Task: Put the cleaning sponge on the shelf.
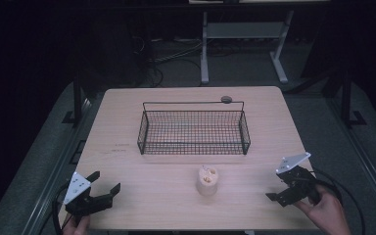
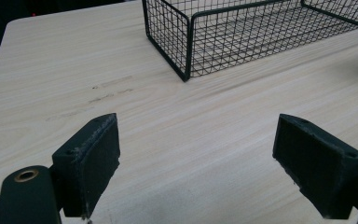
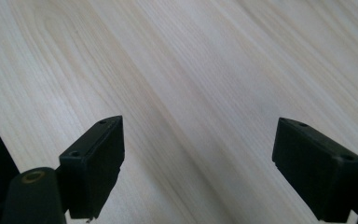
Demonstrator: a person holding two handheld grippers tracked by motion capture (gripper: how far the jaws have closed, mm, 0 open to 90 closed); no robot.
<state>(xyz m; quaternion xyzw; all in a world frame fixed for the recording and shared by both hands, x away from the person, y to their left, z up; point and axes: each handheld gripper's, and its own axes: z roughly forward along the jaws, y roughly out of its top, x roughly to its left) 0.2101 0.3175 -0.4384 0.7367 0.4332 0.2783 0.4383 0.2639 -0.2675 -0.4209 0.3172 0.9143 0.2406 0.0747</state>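
Note:
A black wire basket (image 1: 194,132) stands empty at the middle of the light wooden table (image 1: 127,122). Its near left corner appears in the left gripper view as the basket (image 2: 242,32). In front of it stands a small pale cylinder-shaped object (image 1: 207,180) with a lighter top. My left gripper (image 1: 103,185) rests open at the table's near left corner, a hand behind it. In its own view the left gripper (image 2: 198,154) has nothing between its jaws. My right gripper (image 1: 280,188) is held open at the near right edge; the right gripper (image 3: 198,158) looks down on bare wood.
A small dark round object (image 1: 226,99) lies at the table's far edge behind the basket. Faint dark marks (image 2: 107,91) streak the wood left of the basket. Beyond the table is a dark floor with cables and a white metal frame (image 1: 245,44).

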